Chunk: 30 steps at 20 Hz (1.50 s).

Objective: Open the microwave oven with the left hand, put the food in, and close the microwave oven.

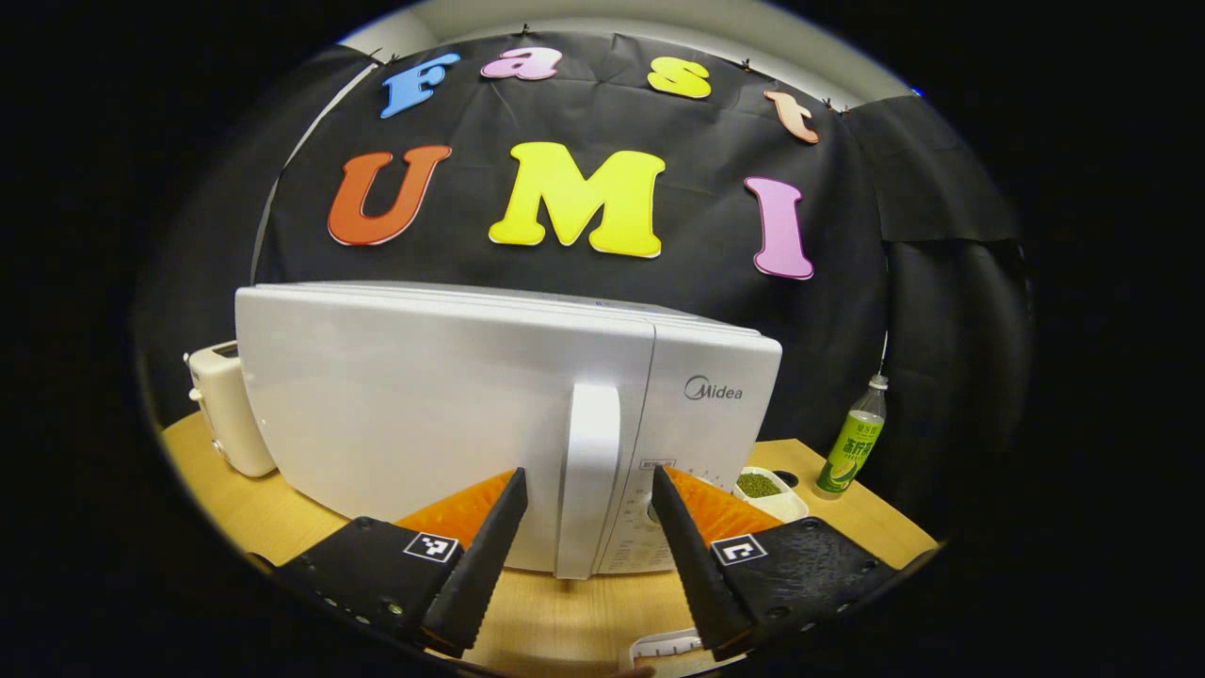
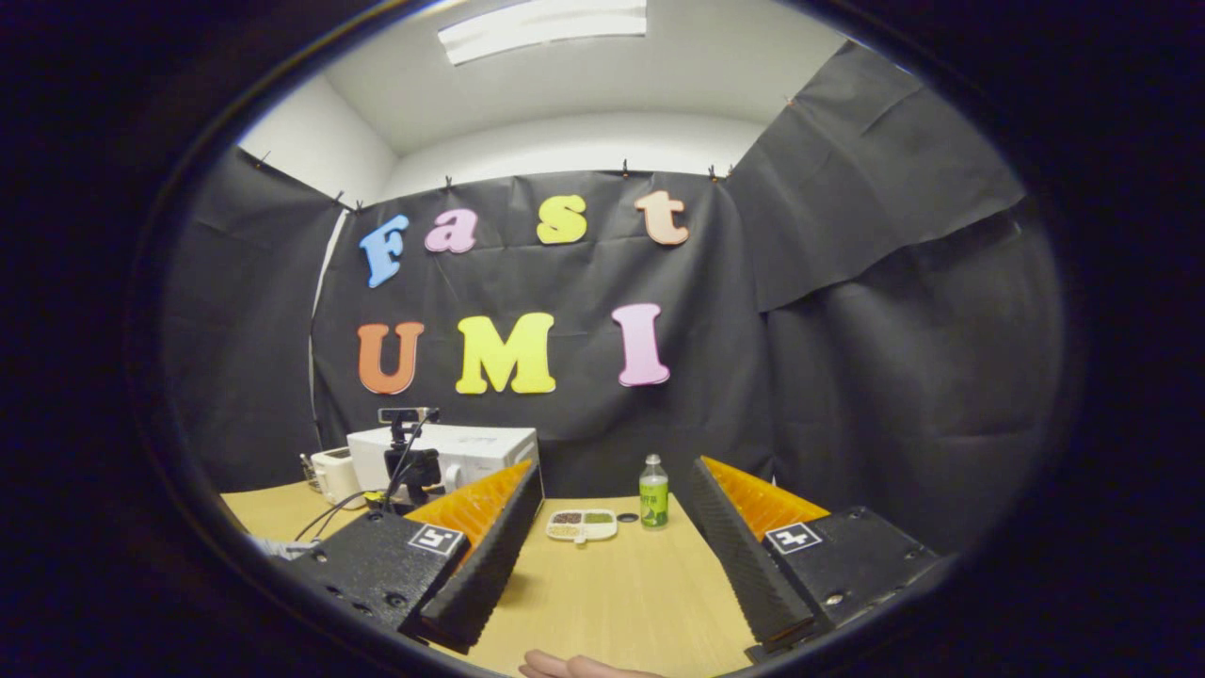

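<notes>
The white microwave (image 1: 424,414) stands close ahead with its door shut. Its upright handle (image 1: 588,471) lies between the fingers of my left gripper (image 1: 586,478), which is open and not pressing on it. A white divided food tray (image 1: 772,490) sits on the table just right of the microwave. In the right gripper view my right gripper (image 2: 614,476) is open and holds nothing, well back from the food tray (image 2: 582,524). The microwave (image 2: 461,447) is far off to the left there, with the left gripper's camera rig (image 2: 409,452) in front of it.
A cream toaster (image 1: 226,405) stands left of the microwave. A green bottle (image 1: 852,443) (image 2: 653,504) is upright right of the tray. The wooden table (image 2: 621,593) stretches ahead of the right gripper. Part of a hand (image 2: 574,667) shows at the bottom edge.
</notes>
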Each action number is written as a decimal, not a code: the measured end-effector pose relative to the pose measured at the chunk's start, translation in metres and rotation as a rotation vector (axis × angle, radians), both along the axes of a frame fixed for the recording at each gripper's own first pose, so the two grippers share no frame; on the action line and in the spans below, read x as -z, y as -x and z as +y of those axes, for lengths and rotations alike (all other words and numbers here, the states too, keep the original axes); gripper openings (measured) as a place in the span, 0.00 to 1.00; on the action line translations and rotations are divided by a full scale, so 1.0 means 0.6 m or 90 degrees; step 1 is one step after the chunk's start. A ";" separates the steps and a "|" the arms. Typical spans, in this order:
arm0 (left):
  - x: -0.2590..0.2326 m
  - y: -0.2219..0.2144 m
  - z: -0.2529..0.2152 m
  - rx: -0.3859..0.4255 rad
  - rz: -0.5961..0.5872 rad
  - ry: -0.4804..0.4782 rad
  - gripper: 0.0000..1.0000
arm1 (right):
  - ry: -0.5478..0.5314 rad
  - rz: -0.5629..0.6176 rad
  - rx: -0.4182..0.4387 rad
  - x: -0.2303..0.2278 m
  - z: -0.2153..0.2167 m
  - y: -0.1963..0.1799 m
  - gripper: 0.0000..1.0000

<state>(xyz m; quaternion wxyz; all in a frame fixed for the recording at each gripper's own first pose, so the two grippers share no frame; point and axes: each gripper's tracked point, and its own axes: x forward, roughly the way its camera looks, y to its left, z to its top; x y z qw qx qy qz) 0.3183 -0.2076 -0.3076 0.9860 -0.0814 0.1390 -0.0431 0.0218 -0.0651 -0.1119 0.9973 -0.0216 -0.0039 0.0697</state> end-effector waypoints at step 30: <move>-0.021 0.237 0.100 0.127 -0.008 -0.007 0.03 | 0.041 0.036 -0.022 0.066 0.081 0.042 1.00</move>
